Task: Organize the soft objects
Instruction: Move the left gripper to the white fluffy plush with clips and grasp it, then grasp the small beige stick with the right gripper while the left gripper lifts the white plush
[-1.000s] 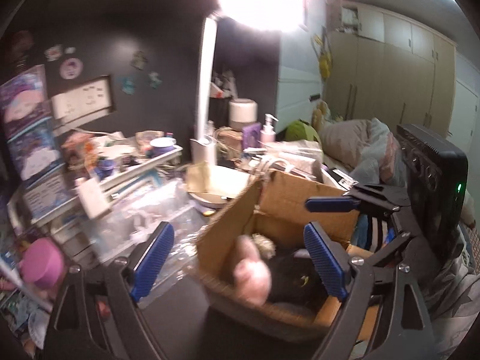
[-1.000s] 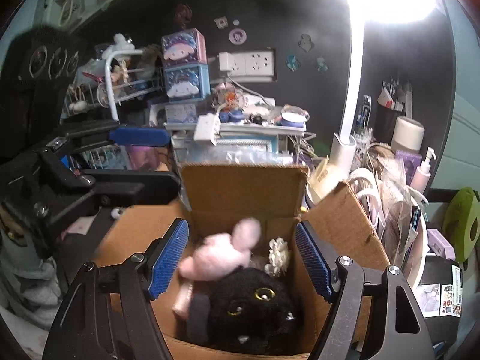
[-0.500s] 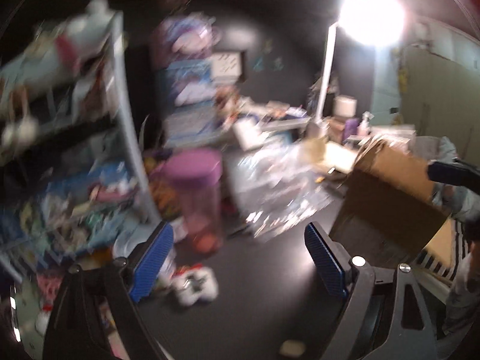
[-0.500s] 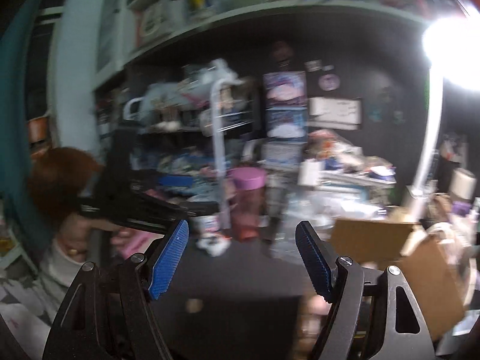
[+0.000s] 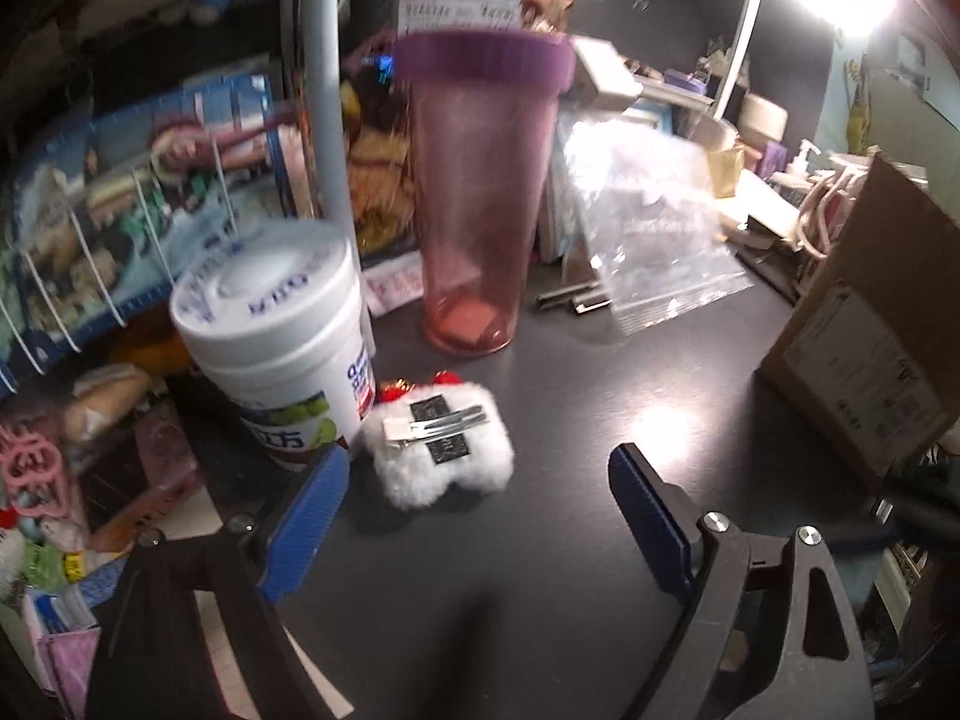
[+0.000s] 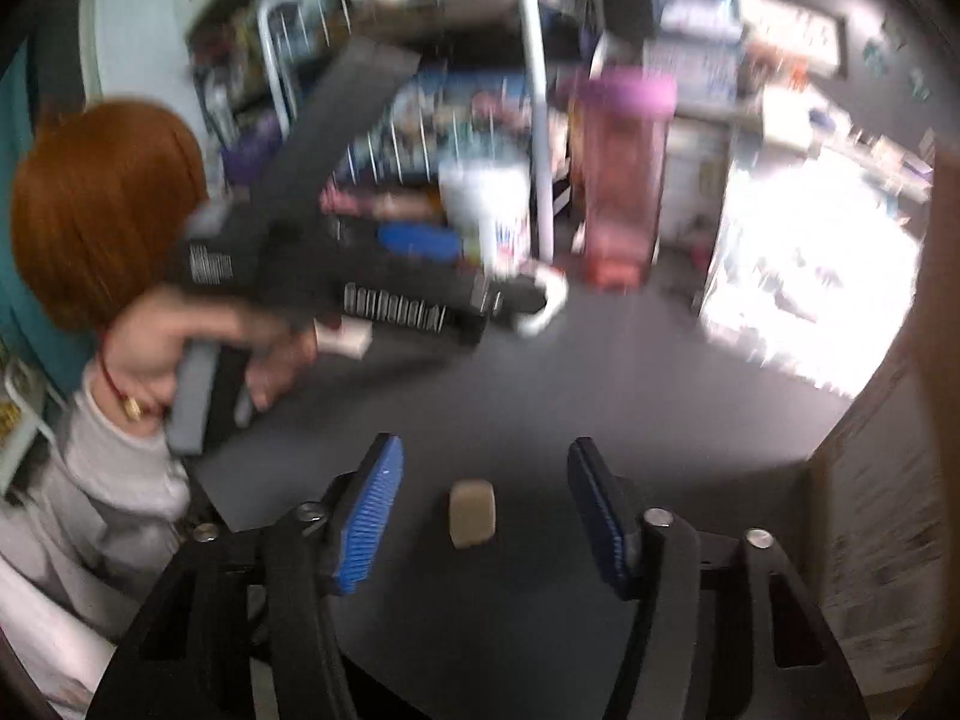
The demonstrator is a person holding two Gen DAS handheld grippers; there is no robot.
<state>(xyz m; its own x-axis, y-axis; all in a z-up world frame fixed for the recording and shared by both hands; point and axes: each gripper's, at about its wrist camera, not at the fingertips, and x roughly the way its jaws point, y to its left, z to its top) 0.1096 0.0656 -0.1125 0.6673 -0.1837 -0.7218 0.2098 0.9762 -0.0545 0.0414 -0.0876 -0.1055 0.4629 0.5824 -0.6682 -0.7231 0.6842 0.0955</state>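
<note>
Left gripper (image 5: pixel 474 516) jaws wide, empty; white fluffy hair clip (image 5: pixel 444 444) just ahead, white lidded tub (image 5: pixel 276 342) beside left jaw. Right gripper (image 6: pixel 483 516) jaws wide, small tan block (image 6: pixel 472 514) between.

Fluffy white plush toy (image 5: pixel 444 450) with a shiny metal clip (image 5: pixel 441 422), translucent pink plastic tumbler (image 5: pixel 477 204) under a matt purple lid (image 5: pixel 483 57), glossy white plastic tub (image 5: pixel 276 330), crinkled clear plastic bag (image 5: pixel 648 222), matt brown cardboard box (image 5: pixel 870 324), smooth dark desk (image 5: pixel 600 384) with a sheen, ribbed blue pads (image 5: pixel 303 531)
</note>
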